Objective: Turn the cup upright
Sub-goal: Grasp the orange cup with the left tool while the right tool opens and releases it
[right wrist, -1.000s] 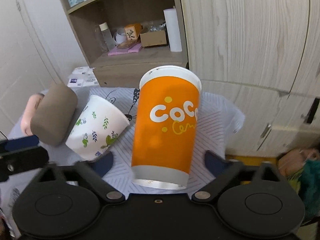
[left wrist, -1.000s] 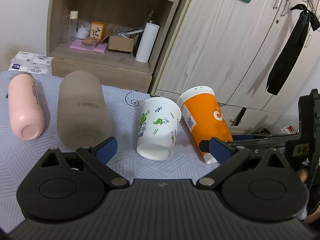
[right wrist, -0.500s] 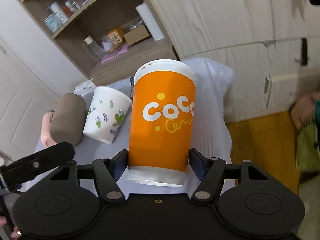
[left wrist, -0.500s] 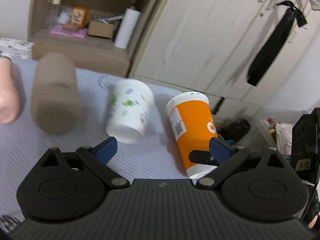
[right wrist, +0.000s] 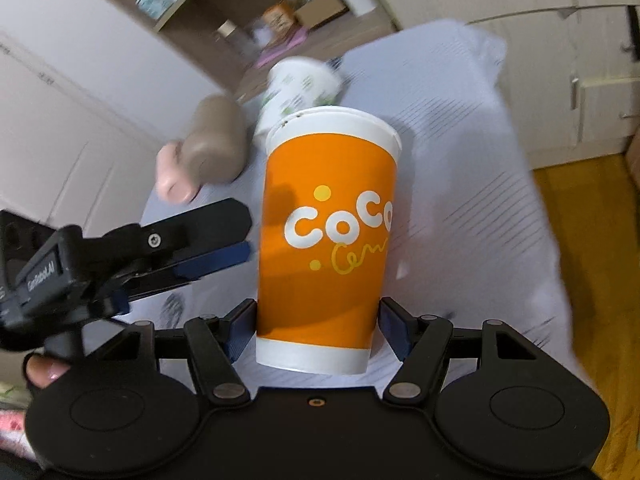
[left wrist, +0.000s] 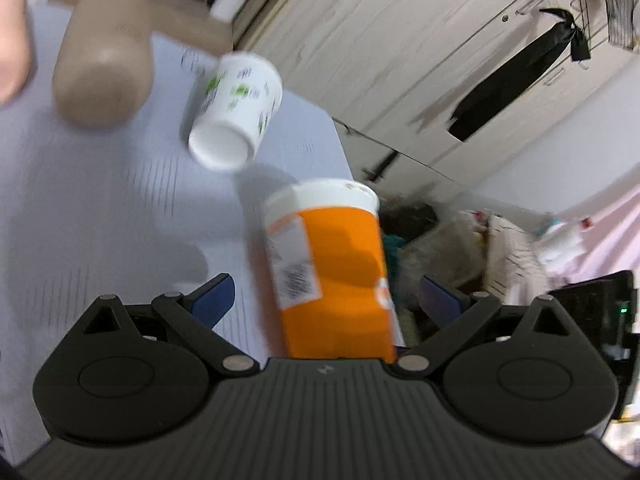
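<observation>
An orange paper cup (right wrist: 326, 236) with white "CoCo" lettering is held in my right gripper (right wrist: 318, 326), which is shut on its lower end; the white rim points away from the camera. The cup hangs over the grey-white tablecloth (right wrist: 460, 184). In the left wrist view the same orange cup (left wrist: 332, 280) lies between the wide-open blue pads of my left gripper (left wrist: 326, 300), not touched by them. The left gripper also shows in the right wrist view (right wrist: 168, 256), just left of the cup.
A white cup with green leaf print (left wrist: 234, 112) lies on its side on the cloth. A taupe bottle (left wrist: 104, 68) and a pink bottle (right wrist: 174, 178) lie further left. A wooden shelf unit (right wrist: 280, 12) and wardrobe doors (left wrist: 400, 52) stand behind. The table edge drops to the floor (right wrist: 580, 208) at right.
My right gripper has tilted the orange cup and carried it with both views swinging downward. My left gripper has moved in around the cup, staying open.
</observation>
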Demonstrator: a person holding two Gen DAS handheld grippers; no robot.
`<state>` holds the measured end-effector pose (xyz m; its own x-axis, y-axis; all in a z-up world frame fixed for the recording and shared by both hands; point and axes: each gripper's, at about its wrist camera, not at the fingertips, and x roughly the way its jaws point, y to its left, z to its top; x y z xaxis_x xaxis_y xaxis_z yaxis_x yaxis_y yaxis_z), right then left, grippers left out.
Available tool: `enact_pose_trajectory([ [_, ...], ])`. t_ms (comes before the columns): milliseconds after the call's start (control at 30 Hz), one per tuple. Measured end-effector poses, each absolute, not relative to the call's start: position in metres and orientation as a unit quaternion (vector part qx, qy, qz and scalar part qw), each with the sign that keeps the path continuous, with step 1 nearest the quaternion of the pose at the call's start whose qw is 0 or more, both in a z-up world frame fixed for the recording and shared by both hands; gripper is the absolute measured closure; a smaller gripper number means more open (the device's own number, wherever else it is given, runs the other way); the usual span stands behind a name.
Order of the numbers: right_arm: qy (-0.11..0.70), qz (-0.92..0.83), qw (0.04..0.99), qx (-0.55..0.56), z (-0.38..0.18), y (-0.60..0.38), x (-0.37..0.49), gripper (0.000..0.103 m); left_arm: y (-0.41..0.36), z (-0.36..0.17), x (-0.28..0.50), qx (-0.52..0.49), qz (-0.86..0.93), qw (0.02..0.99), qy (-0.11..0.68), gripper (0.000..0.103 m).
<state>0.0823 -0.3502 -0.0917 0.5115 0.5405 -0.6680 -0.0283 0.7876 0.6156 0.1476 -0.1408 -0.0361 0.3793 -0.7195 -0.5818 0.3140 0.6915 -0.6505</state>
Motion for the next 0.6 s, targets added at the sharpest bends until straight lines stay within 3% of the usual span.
enact_pose_trajectory([
  [333,0.456,0.251,0.819,0.242,-0.082,-0.276,0.101,0.038,-0.08,-0.037,0.132,-0.221,-0.274,0.822,0.447,0.007],
  [433,0.454,0.259,0.819,0.236,-0.084,-0.264,0.108,0.038,-0.071,-0.039,0.139,-0.225,-0.273,0.82,0.45,0.019],
  [500,0.449,0.26,0.823,0.23,-0.081,-0.263,0.109,0.036,-0.069,-0.043,0.145,-0.226,-0.274,0.816,0.457,0.036],
  [600,0.436,0.255,0.837,0.208,-0.077,-0.262,0.111,0.023,-0.069,-0.05,0.148,-0.235,-0.291,0.801,0.467,0.037],
])
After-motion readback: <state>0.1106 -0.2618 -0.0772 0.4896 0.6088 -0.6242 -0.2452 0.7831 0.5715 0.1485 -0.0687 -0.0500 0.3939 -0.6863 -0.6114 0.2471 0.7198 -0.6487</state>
